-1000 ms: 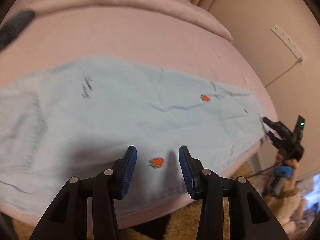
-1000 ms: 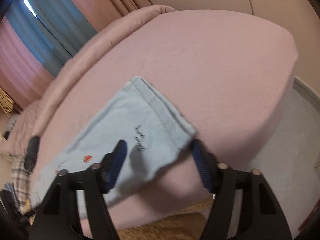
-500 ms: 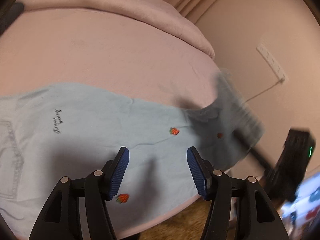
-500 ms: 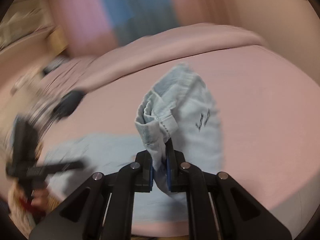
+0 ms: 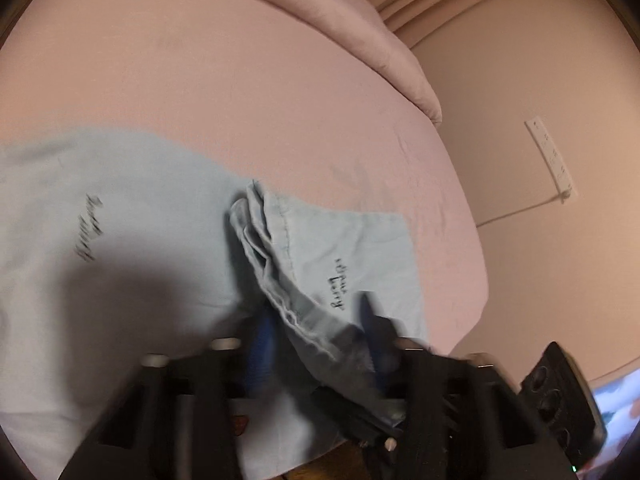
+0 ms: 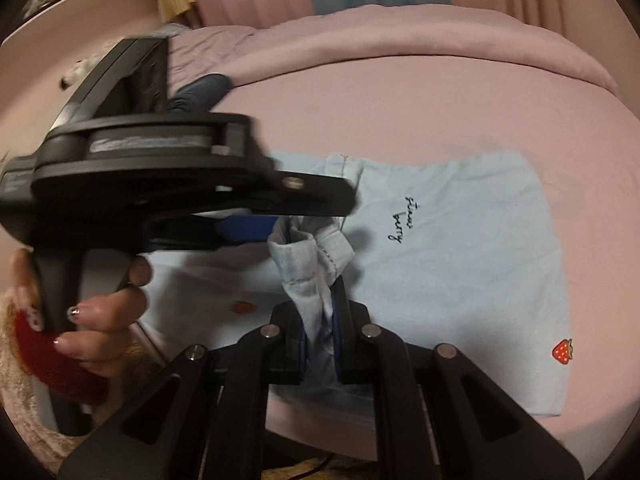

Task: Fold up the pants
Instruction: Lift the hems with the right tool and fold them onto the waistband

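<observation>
**Pant hem carried over the leg, pinched in the right tool**

The light blue pants (image 6: pixel 460 240) lie flat on the pink bed (image 6: pixel 440 100), close to its near edge. One leg end is doubled back over the rest of the garment, so a squarish folded panel with dark script lettering and a small red strawberry (image 6: pixel 562 351) faces up.

The right tool (image 6: pixel 320 332) is clenched on a bunched wad of the hem: the stitched edge of the cloth rises out from between its blue pads (image 6: pixel 339 320), which press against the fabric on both sides.

The left tool (image 5: pixel 316 344) sits low over the pants with its fingers spread apart, and the gathered hem lies in the gap between them; this view is blurred, and no pad visibly presses the cloth. In the right wrist view the left tool (image 6: pixel 248 228) appears side-on, just beside the raised hem, gripped by a hand (image 6: pixel 100 316) with decorated nails.

A pink duvet (image 5: pixel 320 12) is rolled along the far side of the bed, and a dark object (image 6: pixel 200 90) rests on the sheet near it. A white power strip (image 5: pixel 552 156) hangs on the wall
</observation>
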Demonstrator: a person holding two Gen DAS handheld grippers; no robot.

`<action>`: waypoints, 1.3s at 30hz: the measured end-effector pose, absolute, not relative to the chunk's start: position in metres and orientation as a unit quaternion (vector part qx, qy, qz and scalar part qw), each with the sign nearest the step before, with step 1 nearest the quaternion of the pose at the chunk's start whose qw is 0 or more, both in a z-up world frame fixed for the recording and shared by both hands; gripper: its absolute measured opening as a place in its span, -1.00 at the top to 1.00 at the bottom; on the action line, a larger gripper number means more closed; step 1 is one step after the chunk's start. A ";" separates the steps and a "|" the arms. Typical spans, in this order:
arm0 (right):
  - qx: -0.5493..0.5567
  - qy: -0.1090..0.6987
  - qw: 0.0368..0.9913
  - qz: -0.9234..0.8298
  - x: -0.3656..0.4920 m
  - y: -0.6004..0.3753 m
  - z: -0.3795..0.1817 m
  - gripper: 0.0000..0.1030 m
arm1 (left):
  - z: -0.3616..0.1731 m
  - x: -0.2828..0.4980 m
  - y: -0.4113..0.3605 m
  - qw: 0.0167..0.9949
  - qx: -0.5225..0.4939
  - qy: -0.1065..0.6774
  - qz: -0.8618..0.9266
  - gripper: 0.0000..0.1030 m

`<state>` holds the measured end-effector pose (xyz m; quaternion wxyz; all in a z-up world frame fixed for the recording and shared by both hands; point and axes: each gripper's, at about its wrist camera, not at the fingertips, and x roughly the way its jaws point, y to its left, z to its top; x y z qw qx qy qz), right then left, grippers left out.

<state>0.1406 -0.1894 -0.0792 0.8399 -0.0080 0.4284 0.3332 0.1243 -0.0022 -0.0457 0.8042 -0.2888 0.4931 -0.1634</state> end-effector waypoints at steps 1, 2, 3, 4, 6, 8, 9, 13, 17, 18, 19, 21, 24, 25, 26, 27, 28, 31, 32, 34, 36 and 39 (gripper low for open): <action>-0.015 0.424 0.840 0.339 0.139 -0.182 -0.077 0.79 | -0.039 0.121 0.001 0.814 -0.276 0.488 -0.153 0.57; -0.016 0.421 0.838 0.347 0.138 -0.177 -0.077 0.79 | -0.034 0.117 0.006 0.823 -0.266 0.481 -0.144 0.69; -0.013 0.420 0.835 0.356 0.138 -0.171 -0.077 0.79 | -0.029 0.112 0.010 0.832 -0.250 0.476 -0.136 0.69; -0.006 0.421 0.829 0.368 0.138 -0.164 -0.076 0.79 | -0.025 0.109 0.015 0.841 -0.234 0.472 -0.126 0.69; 0.006 0.426 0.818 0.385 0.139 -0.151 -0.079 0.79 | -0.023 0.101 0.024 0.854 -0.204 0.470 -0.095 0.69; 0.003 0.439 0.808 0.393 0.137 -0.135 -0.089 0.78 | -0.030 0.102 0.033 0.854 -0.187 0.481 -0.068 0.69; -0.005 0.449 0.805 0.387 0.138 -0.127 -0.098 0.76 | -0.035 0.103 0.036 0.851 -0.183 0.489 -0.057 0.69; -0.004 0.471 0.803 0.364 0.144 -0.119 -0.117 0.69 | -0.057 0.103 0.039 0.841 -0.153 0.519 -0.006 0.69; 0.018 0.493 0.783 0.379 0.139 -0.129 -0.107 0.08 | -0.050 0.093 0.047 0.843 -0.173 0.509 -0.015 0.69; 0.020 0.493 0.783 0.378 0.132 -0.136 -0.103 -0.13 | -0.046 0.087 0.053 0.846 -0.177 0.503 -0.019 0.69; 0.025 0.487 0.785 0.381 0.128 -0.144 -0.094 -0.21 | -0.041 0.076 0.058 0.849 -0.178 0.497 -0.023 0.69; 0.031 0.473 0.792 0.384 0.113 -0.170 -0.083 -0.20 | -0.034 0.064 0.063 0.854 -0.179 0.487 -0.029 0.69; 0.042 0.457 0.818 0.346 0.112 -0.210 -0.068 -0.21 | -0.023 0.056 0.059 0.863 -0.179 0.472 -0.034 0.69; 0.048 0.455 0.828 0.323 0.115 -0.224 -0.066 -0.21 | -0.019 0.053 0.057 0.865 -0.181 0.466 -0.039 0.69; 0.055 0.456 0.834 0.306 0.117 -0.237 -0.067 -0.20 | -0.015 0.047 0.053 0.868 -0.185 0.459 -0.048 0.69; 0.068 0.461 0.838 0.285 0.122 -0.252 -0.070 -0.02 | -0.013 0.044 0.051 0.869 -0.187 0.454 -0.061 0.69; 0.077 0.474 0.834 0.271 0.128 -0.264 -0.076 0.41 | -0.014 0.044 0.043 0.868 -0.188 0.452 -0.083 0.69; 0.088 0.513 0.820 0.239 0.140 -0.274 -0.094 0.82 | -0.027 0.048 0.016 0.857 -0.183 0.464 -0.129 0.69; 0.086 0.516 0.818 0.238 0.140 -0.273 -0.093 0.83 | -0.035 0.053 0.008 0.853 -0.174 0.476 -0.126 0.69; 0.077 0.519 0.819 0.232 0.134 -0.273 -0.103 0.87 | -0.057 0.062 -0.002 0.842 -0.155 0.503 -0.114 0.69; 0.074 0.514 0.822 0.233 0.132 -0.271 -0.110 0.90 | -0.076 0.065 -0.006 0.829 -0.155 0.527 -0.103 0.69; 0.088 0.512 0.820 0.239 0.130 -0.275 -0.110 0.90 | -0.083 0.058 0.003 0.834 -0.184 0.510 -0.104 0.69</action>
